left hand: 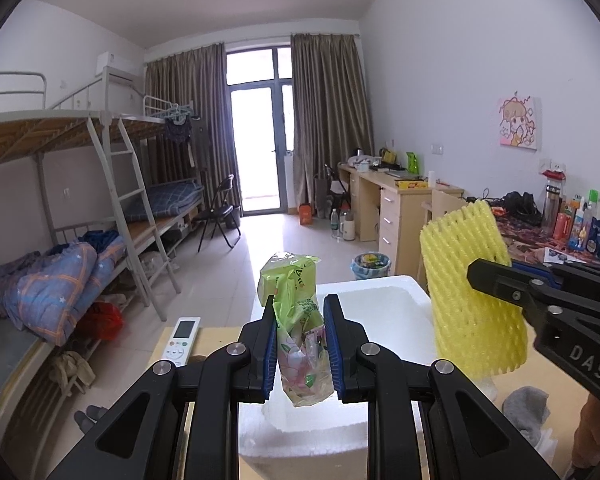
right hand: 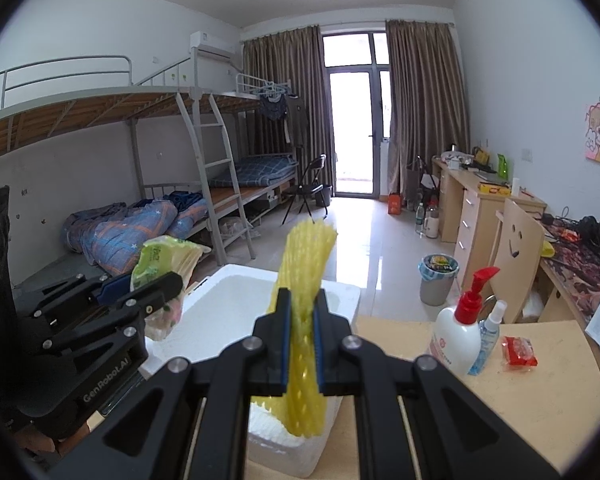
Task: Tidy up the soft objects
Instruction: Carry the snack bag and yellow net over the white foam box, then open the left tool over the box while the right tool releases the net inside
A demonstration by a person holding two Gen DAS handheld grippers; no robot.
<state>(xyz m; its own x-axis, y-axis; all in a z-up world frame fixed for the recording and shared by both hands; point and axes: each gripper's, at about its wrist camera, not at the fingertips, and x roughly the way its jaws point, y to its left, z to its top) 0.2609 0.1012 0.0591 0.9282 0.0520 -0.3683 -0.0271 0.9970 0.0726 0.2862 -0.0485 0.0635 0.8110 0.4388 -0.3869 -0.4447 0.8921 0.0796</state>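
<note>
My left gripper (left hand: 299, 344) is shut on a green plastic tissue pack (left hand: 296, 312) and holds it above the white foam box (left hand: 384, 300). The pack also shows in the right wrist view (right hand: 160, 264). My right gripper (right hand: 302, 340) is shut on a yellow foam net sleeve (right hand: 306, 276) and holds it upright over the same box (right hand: 228, 312). In the left wrist view the sleeve (left hand: 472, 292) hangs at the right, pinched by the right gripper (left hand: 500, 284). The left gripper also shows in the right wrist view (right hand: 160, 292).
A white remote (left hand: 182, 340) and a grey sock (left hand: 528, 408) lie on the wooden table (right hand: 540, 380). A red-pump lotion bottle (right hand: 460, 332), a small spray bottle (right hand: 490, 340) and a red packet (right hand: 520, 352) stand right of the box. Bunk beds are left, desks right.
</note>
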